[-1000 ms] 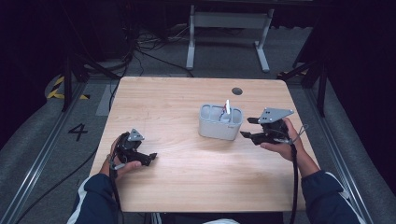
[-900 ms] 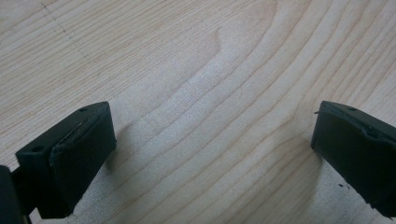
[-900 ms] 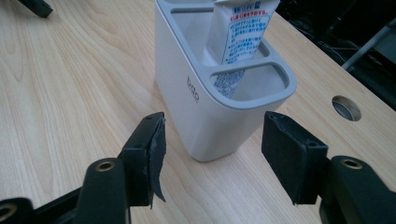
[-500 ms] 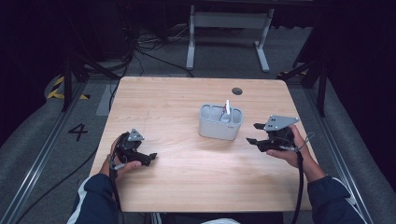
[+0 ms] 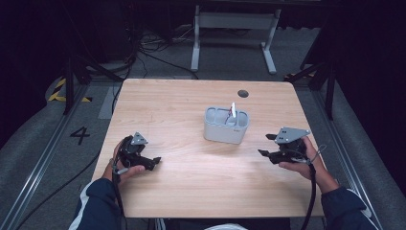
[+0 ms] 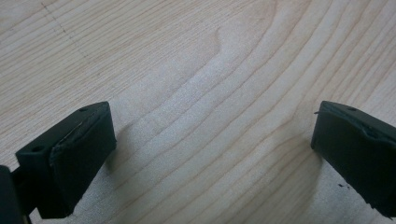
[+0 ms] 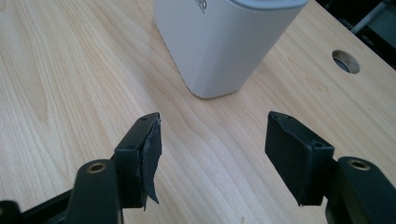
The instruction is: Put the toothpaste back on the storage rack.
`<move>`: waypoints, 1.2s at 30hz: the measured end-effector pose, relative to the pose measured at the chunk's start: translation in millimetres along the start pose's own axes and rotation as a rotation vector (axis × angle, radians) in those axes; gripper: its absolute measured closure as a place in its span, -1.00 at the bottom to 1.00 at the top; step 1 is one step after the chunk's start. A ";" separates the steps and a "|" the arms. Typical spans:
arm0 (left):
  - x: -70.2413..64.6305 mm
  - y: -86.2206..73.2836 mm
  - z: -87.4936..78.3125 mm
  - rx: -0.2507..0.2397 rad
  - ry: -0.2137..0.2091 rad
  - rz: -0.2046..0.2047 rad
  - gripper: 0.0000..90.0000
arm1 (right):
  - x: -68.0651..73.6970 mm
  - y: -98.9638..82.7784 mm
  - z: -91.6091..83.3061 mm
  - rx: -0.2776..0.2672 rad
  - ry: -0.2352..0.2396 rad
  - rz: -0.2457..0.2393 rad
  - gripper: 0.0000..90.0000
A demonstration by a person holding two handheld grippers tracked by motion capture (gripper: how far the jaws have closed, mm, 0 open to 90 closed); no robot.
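Both grippers empty. Left gripper, at about 8 o'clock on the tabletop, sits low over the wood with its jaws spread wide; the left gripper view has bare grain between the two black pads and nothing to pinch. It reads as parked, kept off to the side so it stays clear of the working hand. Left hand is wrapped round the body, cable trailing back toward the sleeve.

Right gripper, at about 4 o'clock, points toward the middle of the table. Its jaws have just been opening and stand parted with nothing between them; the right gripper view shows only wood in the gap, one pad with its liner frayed. Right hand holds it tilted slightly down, likely a release posture or a fresh line-up on the container.

Farther in, near table centre, stands the white divided holder, upright, compartments open at the top. A slim white utensil with a red mark stands in the right-hand compartment, leaning a little; what exactly it is cannot be told. The holder is straight ahead of the right jaws, near but apart from them.

Beyond it, at about 1 o'clock, a round cable hole in the tabletop. Past the far edge, a white frame base on the floor.
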State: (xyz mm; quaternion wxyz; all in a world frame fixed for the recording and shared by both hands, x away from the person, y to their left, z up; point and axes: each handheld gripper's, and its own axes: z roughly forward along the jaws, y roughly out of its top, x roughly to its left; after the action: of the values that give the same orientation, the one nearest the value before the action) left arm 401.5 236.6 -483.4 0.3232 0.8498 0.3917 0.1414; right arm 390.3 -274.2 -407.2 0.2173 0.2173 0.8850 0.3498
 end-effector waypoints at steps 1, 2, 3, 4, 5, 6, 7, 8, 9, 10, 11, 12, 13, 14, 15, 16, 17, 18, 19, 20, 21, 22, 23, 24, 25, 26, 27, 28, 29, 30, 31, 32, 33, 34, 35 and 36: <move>-0.1 -0.1 0.0 -0.001 0.000 -0.001 -1.00 | 0.1 -2.1 -0.3 0.003 0.000 0.001 -0.18; -0.1 0.0 -0.2 0.002 0.000 -0.001 -1.00 | 0.1 -4.6 -0.7 0.008 -0.008 -0.004 -0.18; 0.0 0.0 0.1 -0.002 0.000 0.001 -1.00 | 0.4 -6.6 -1.1 0.011 -0.007 0.002 -0.18; -0.1 0.0 -0.2 0.002 0.000 -0.001 -1.00 | 0.4 -8.5 -1.6 0.016 -0.010 0.005 -0.19; -0.1 0.0 -0.2 0.002 0.000 -0.001 -1.00 | 0.4 -10.9 -2.4 0.018 -0.015 0.002 -0.19; 0.0 0.1 -0.1 0.001 0.000 0.000 -1.00 | 0.3 -12.9 -3.2 0.016 -0.017 0.007 -0.19; -0.1 0.0 -0.2 0.002 0.000 -0.001 -1.00 | 0.4 -14.5 -3.7 0.019 -0.017 0.011 -0.19; 0.0 0.0 0.0 -0.001 0.000 0.000 -1.00 | 0.3 -17.0 -4.3 0.020 -0.022 0.013 -0.20; -0.1 -0.1 0.0 0.000 0.001 -0.001 -1.00 | -0.2 -18.9 -4.7 0.018 -0.026 0.010 -0.20; -0.1 -0.1 0.0 -0.001 0.001 -0.002 -1.00 | -0.3 -21.6 -5.1 0.021 -0.027 0.018 -0.20; -0.1 0.0 -0.3 0.003 0.000 -0.001 -1.00 | -0.6 -24.6 -5.6 0.026 -0.029 0.022 -0.21; -0.1 0.0 -0.2 0.002 0.000 -0.001 -1.00 | -0.7 -27.0 -5.8 0.031 -0.031 0.019 -0.22; -0.1 0.0 -0.1 0.000 0.000 -0.002 -1.00 | -0.5 -28.6 -6.2 0.037 -0.031 0.026 -0.22; -0.1 0.0 -0.1 0.000 0.000 -0.001 -1.00 | -0.6 -30.8 -6.4 0.039 -0.033 0.024 -0.22; 0.0 0.1 -0.1 0.001 0.000 0.000 -1.00 | -0.6 -33.1 -7.3 0.047 -0.034 0.025 -0.22; -0.1 0.0 -0.2 0.002 0.000 -0.001 -1.00 | -0.7 -35.0 -8.0 0.052 -0.041 0.024 -0.22; -0.1 -0.1 0.0 -0.001 0.001 -0.002 -1.00 | -1.4 -36.9 -8.9 0.054 -0.044 0.029 -0.22; -0.1 0.0 -0.2 0.002 0.000 -0.001 -1.00 | -2.3 -39.3 -10.1 0.050 -0.046 0.031 -0.22; -0.1 0.0 -0.2 0.002 0.000 -0.001 -1.00 | -2.2 -41.0 -10.8 0.052 -0.047 0.038 -0.23; -0.1 -0.1 -0.1 0.000 0.000 -0.001 -1.00 | -3.1 -43.7 -11.8 0.051 -0.051 0.036 -0.23; -0.1 -0.1 0.0 -0.001 0.001 -0.001 -1.00 | -3.2 -46.1 -12.4 0.056 -0.053 0.045 -0.23; -0.1 0.0 -0.2 0.002 0.000 -0.001 -1.00 | -3.7 -49.2 -12.9 0.059 -0.058 0.049 -0.23; -0.2 -0.1 0.0 -0.001 0.001 -0.002 -1.00 | -3.8 -51.0 -13.3 0.065 -0.056 0.051 -0.23; -0.1 -0.1 -0.1 0.001 0.000 -0.001 -1.00 | -3.9 -53.3 -13.6 0.069 -0.059 0.053 -0.24; -0.1 0.0 -0.2 0.002 0.000 -0.001 -1.00 | -3.9 -55.1 -13.8 0.073 -0.061 0.053 -0.24; -0.1 -0.1 -0.1 0.000 0.000 -0.001 -1.00 | -3.9 -57.9 -14.4 0.079 -0.066 0.060 -0.24; -0.2 -0.1 0.0 0.000 0.001 -0.002 -1.00 | -4.6 -60.2 -14.8 0.080 -0.067 0.057 -0.24; -0.1 0.0 -0.2 0.002 0.000 -0.001 -1.00 | -4.2 -62.3 -15.5 0.083 -0.069 0.069 -0.25; -0.2 0.0 -0.2 0.002 0.000 -0.002 -1.00 | -4.8 -64.4 -16.0 0.082 -0.073 0.069 -0.25; -0.1 0.0 -0.2 0.002 0.000 -0.001 -1.00 | -5.1 -66.9 -17.0 0.082 -0.075 0.078 -0.27; -0.1 0.0 -0.2 0.002 0.000 -0.001 -1.00 | -5.0 -68.8 -17.6 0.080 -0.075 0.089 -0.29; -0.1 0.0 -0.2 0.002 0.000 -0.001 -1.00 | -5.0 -68.8 -17.6 0.080 -0.075 0.089 -0.29; -0.2 -0.1 0.0 -0.001 0.001 -0.002 -1.00 | -5.2 -70.7 -18.2 0.080 -0.079 0.094 -0.30; -0.1 -0.1 0.0 -0.001 0.003 0.000 -1.00 | -4.9 -73.3 -19.1 0.080 -0.077 0.107 -0.33; -0.2 -0.1 -0.1 -0.001 0.003 -0.001 -1.00 | -5.1 -75.4 -19.7 0.077 -0.077 0.112 -0.34; -0.2 -0.1 -0.1 -0.001 0.003 -0.001 -1.00 | -5.1 -77.4 -20.4 0.078 -0.080 0.119 -0.35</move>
State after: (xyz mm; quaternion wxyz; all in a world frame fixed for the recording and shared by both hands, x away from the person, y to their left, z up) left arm 401.2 236.6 -483.4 0.3229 0.8493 0.3925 0.1428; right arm 365.5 -338.8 -447.8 0.2227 0.2918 0.8739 0.3187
